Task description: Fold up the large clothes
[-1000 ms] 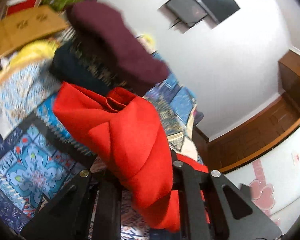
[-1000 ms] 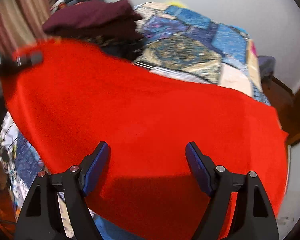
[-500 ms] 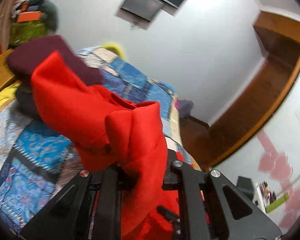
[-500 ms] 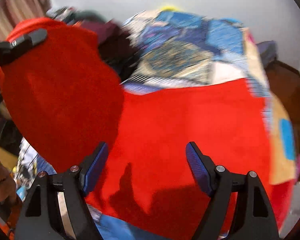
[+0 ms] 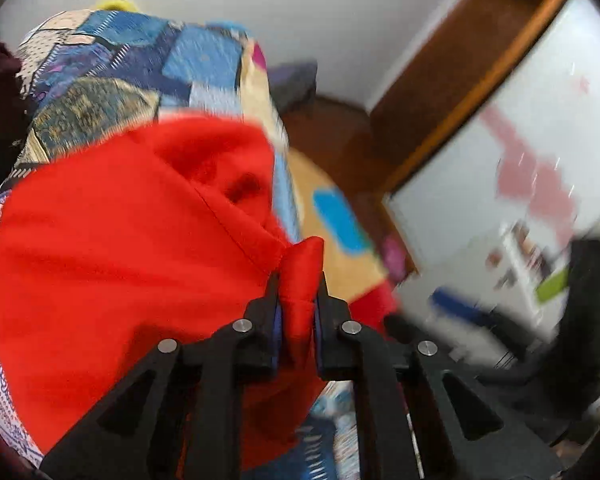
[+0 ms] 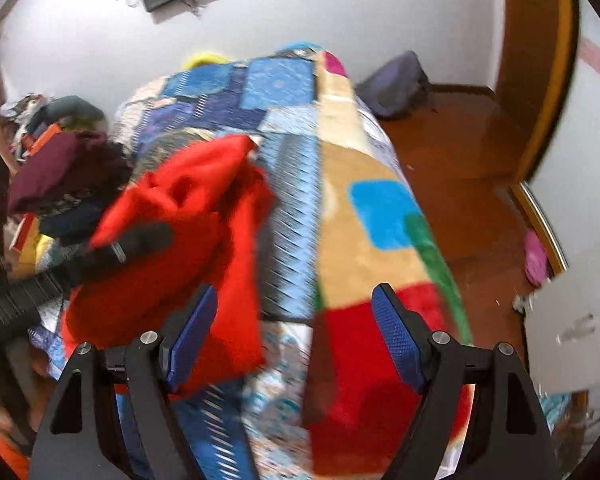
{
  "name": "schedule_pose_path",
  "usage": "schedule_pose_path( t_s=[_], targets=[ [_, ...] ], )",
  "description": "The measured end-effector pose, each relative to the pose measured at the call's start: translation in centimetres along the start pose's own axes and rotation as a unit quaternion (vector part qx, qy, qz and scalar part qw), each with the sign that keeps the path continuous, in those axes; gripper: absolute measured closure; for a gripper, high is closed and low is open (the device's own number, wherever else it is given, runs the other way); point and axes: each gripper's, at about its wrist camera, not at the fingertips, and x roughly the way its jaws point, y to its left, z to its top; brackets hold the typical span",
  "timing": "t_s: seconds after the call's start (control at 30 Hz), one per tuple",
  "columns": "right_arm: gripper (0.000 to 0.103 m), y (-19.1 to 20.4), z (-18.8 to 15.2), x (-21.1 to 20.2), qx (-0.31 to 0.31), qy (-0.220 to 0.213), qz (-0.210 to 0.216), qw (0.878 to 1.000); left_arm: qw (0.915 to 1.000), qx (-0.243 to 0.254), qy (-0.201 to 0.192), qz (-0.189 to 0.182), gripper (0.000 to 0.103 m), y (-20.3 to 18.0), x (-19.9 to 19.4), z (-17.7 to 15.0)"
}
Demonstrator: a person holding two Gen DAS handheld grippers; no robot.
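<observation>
The left gripper (image 5: 297, 300) is pinching a bunched corner of the red garment (image 5: 132, 248), its jaws pressed tight on the fold, and the rest of the cloth is billowing out ahead of it and off to its left, hanging over the patchwork bedspread (image 5: 112, 80). Everything is blurred, so this is happening at speed.

From the right wrist view, the right gripper (image 6: 296, 336) is standing wide apart with nothing between its blue pads (image 6: 396, 340). The red cloth is brushing just beside its left finger, not in its grip, while the bedspread is lying straight ahead of it. The folded maroon pile (image 6: 64, 168) is sitting well off to its left, near the bed's far side.

To my eye the step in hand is carrying that pinched corner across to lay one half of the garment over the other. Doing it well probably means keeping the left grip firm until the corner is resting on the cloth below, and bringing it down low and flat so the fabric is not ballooning. The free right gripper looks best used pinning or catching the loose edge nearest it, so the layers are lining up rather than sliding toward the bed's edge.
</observation>
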Motion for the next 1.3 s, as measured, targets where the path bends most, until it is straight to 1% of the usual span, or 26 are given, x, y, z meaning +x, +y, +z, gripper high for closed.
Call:
schedule_pose_path(
  t_s=[0.03, 0.07, 0.1, 0.17, 0.2, 0.23, 0.27, 0.37, 0.4, 0.47, 0.57, 0.63, 0.67, 0.73, 0.87, 1.0, 1.1, 1.13, 1.17, 1.2, 1.23, 1.27, 1.3],
  targets=[
    [0.026, -0.6, -0.3, 0.1, 0.002, 0.005, -0.005, 1.0, 0.9998, 0.015, 0.009, 0.005, 0.084, -0.4, 0.4, -0.6],
    [0.026, -0.8, -0.3, 0.5, 0.004, 0.008, -0.009, 1.0, 0.9995, 0.027, 0.015, 0.005, 0.081, -0.8, 0.5, -0.9],
    [0.026, -1.2, -0.5, 0.6, 0.008, 0.012, -0.014, 1.0, 0.9992, 0.037, 0.014, 0.008, 0.081, -1.0, 0.3, -1.1],
    [0.027, -1.7, -0.8, 0.4, 0.012, 0.015, -0.017, 1.0, 0.9979, 0.061, 0.013, 0.015, 0.074, -1.9, -0.5, -1.9],
    [0.027, -1.8, -0.8, 0.3, 0.014, 0.015, -0.017, 1.0, 0.9971, 0.073, 0.014, 0.015, 0.064, -2.3, -1.0, -2.0],
    [0.027, -1.8, -0.7, 0.1, 0.016, 0.013, -0.016, 1.0, 0.9965, 0.082, 0.015, 0.015, 0.057, -2.6, -1.3, -2.2],
    [0.027, -1.7, -0.9, -0.5, 0.016, 0.011, -0.015, 1.0, 0.9957, 0.091, 0.012, 0.016, 0.052, -2.8, -1.7, -2.4],
    [0.027, -1.5, -0.9, -1.7, 0.012, -0.002, -0.004, 1.0, 0.9906, 0.133, -0.01, 0.033, 0.043, -3.5, -4.5, -3.2],
    [0.027, -1.4, -0.9, -1.9, 0.01, -0.006, 0.001, 1.0, 0.9893, 0.139, -0.02, 0.041, 0.042, -3.3, -5.0, -3.3],
    [0.027, -0.6, -0.6, -2.3, 0.003, -0.015, 0.013, 1.0, 0.9865, 0.146, -0.039, 0.063, 0.036, -2.5, -6.4, -3.1],
    [0.027, 0.9, -0.1, -2.6, -0.01, -0.022, 0.033, 0.999, 0.9833, 0.133, -0.071, 0.102, 0.034, 0.1, -8.9, -2.6],
    [0.027, 2.2, 0.0, -2.6, -0.021, -0.023, 0.05, 0.998, 0.9811, 0.12, -0.082, 0.127, 0.031, 2.3, -10.0, -2.1],
    [0.027, 2.9, 0.1, -2.4, -0.026, -0.022, 0.058, 0.998, 0.9804, 0.115, -0.085, 0.136, 0.03, 3.1, -10.2, -2.0],
    [0.027, 4.2, 0.4, -2.0, -0.036, -0.017, 0.072, 0.997, 0.9795, 0.09, -0.085, 0.159, 0.03, 5.9, -10.9, -2.0],
    [0.027, 6.6, 0.6, -0.3, -0.047, -0.008, 0.088, 0.995, 0.9793, 0.054, -0.072, 0.182, 0.03, 10.1, -11.1, -2.8],
    [0.027, 7.1, 0.7, 2.2, -0.007, 0.005, 0.081, 0.997, 0.9819, 0.026, -0.043, 0.183, 0.03, 12.9, -9.6, -4.2],
    [0.027, 6.7, 0.5, 4.4, 0.031, 0.031, 0.096, 0.994, 0.9855, 0.012, -0.011, 0.169, 0.029, 14.3, -7.6, -5.7],
    [0.027, 6.6, 0.5, 5.0, 0.041, 0.039, 0.103, 0.993, 0.9859, 0.01, -0.007, 0.167, 0.027, 14.7, -6.9, -6.2],
    [0.027, 6.6, 0.4, 5.3, 0.049, 0.044, 0.111, 0.992, 0.9856, 0.008, -0.008, 0.169, 0.022, 14.8, -6.8, -6.6],
    [0.027, 6.5, 0.2, 5.7, 0.057, 0.049, 0.119, 0.99, 0.9847, 0.004, -0.015, 0.174, 0.017, 15.1, -6.5, -7.0],
    [0.031, 6.6, 0.3, 5.8, 0.062, 0.049, 0.125, 0.989, 0.9841, -0.003, -0.022, 0.176, 0.012, 15.4, -6.5, -7.3],
    [0.035, 6.6, 0.2, 5.9, 0.067, 0.047, 0.131, 0.988, 0.9844, -0.014, -0.027, 0.173, 0.011, 15.7, -6.5, -7.4],
    [0.046, 6.6, 0.3, 5.9, 0.067, 0.045, 0.134, 0.988, 0.9853, -0.02, -0.025, 0.167, 0.011, 15.9, -6.5, -7.4]
  ],
)
